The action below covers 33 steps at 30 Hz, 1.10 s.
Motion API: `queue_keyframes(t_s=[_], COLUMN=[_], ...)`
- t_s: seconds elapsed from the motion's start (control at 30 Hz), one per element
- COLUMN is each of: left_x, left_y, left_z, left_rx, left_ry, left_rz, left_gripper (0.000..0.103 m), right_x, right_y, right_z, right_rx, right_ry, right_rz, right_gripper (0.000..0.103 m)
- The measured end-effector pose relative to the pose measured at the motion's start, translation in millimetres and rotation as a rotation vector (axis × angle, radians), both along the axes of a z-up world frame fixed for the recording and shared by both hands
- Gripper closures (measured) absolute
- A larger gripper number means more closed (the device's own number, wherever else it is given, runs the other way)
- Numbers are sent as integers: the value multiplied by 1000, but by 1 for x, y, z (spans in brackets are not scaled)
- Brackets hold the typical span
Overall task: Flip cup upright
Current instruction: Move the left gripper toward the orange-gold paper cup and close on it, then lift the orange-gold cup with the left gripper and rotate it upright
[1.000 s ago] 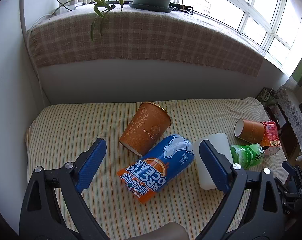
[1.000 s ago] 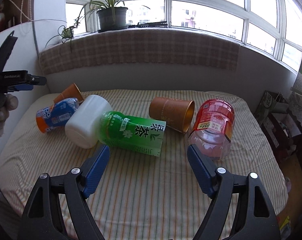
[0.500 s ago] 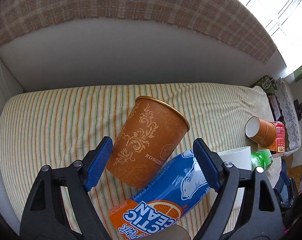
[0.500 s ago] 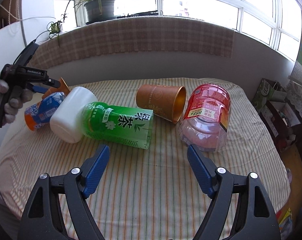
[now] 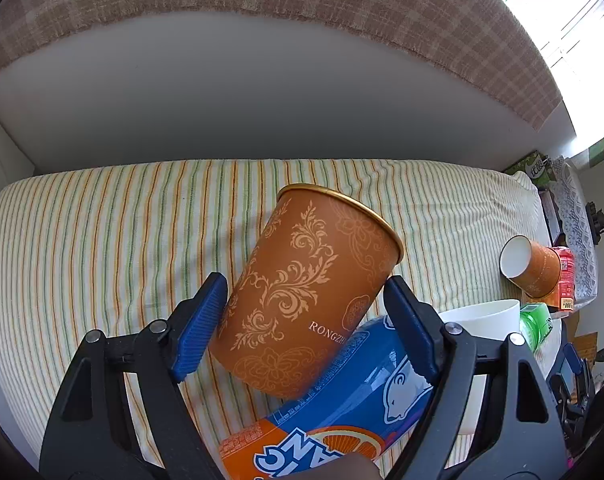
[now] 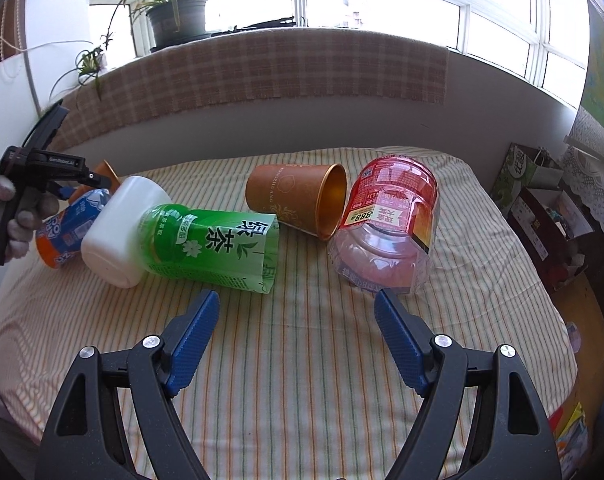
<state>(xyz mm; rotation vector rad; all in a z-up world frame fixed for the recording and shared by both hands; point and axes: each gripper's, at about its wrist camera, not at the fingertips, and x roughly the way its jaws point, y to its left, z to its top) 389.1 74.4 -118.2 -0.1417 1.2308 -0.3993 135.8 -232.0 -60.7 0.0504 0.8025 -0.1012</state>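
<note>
Two blue pads (image 5: 200,322) of the left tool (image 5: 302,316) are being held apart around the tilted orange cup (image 5: 308,294), which is leaning on a blue can (image 5: 342,412) on the striped bed (image 5: 102,240). From the right wrist, the right tool (image 6: 296,338) is being held apart over bare bedding, short of a green bottle (image 6: 214,246) and a second cup (image 6: 298,204) lying sideways.

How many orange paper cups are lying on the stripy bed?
2. One orange cup lies tipped between the left gripper fingers, resting against the blue bottle. The other orange cup lies on its side beside the red jar. More could be hidden.
</note>
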Motion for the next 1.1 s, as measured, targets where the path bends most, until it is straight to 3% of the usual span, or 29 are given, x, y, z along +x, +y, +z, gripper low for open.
queue_keyframes(t_s=[0.33, 0.6, 1.1], left_x=[-4, -4, -17], left_y=[14, 5, 36], left_z=[6, 0, 21], left_rx=[12, 28, 33], left_ry=[-23, -14, -121], left_rz=[39, 33, 156], left_gripper=[36, 35, 38], right_x=[-4, -5, -11], right_y=[-1, -4, -8], right_z=[-4, -4, -1], right_rx=[9, 12, 25], right_ry=[14, 16, 7], right_rz=[-6, -19, -39], right_gripper=[24, 24, 24])
